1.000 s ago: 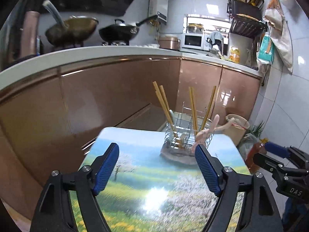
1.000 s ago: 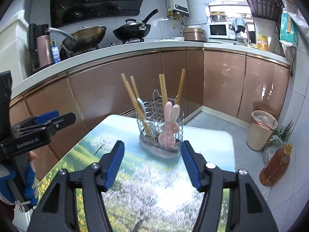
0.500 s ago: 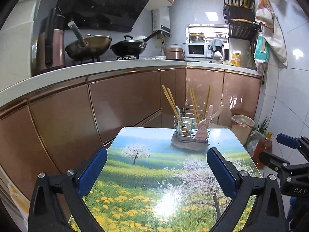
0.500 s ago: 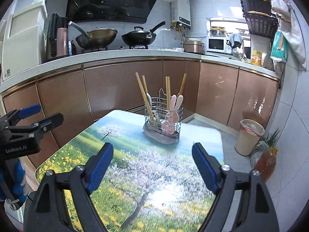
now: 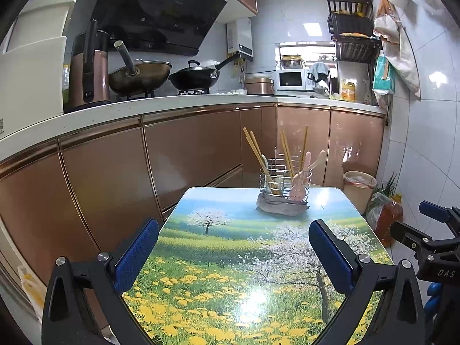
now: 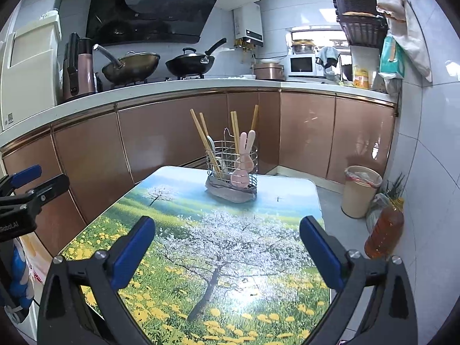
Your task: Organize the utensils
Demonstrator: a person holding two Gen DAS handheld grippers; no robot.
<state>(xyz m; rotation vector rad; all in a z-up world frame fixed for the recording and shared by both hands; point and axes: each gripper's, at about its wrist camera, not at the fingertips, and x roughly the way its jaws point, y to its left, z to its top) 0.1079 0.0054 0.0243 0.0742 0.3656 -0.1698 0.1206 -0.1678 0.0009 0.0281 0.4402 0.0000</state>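
left tongs [image 5: 233, 247]: spread wide, nothing held | right tongs [image 6: 227, 244]: spread wide, nothing held | round wire utensil basket [image 6: 231, 161]: seated on grey cloth at far end of landscape-printed worktop [image 6: 201, 244] | wooden chopsticks [image 6: 204, 141] and pink bunny-eared spoon [image 6: 243, 158] stood upright inside, handles up for easy picking | task judged complete

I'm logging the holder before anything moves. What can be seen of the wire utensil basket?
The wire utensil basket is shiny metal, round and open-topped, standing upright on a grey cloth at the table's far end. It holds leaning wooden chopsticks, a pale spoon and a pink bunny-eared utensil. No hand-held gripper touches it.
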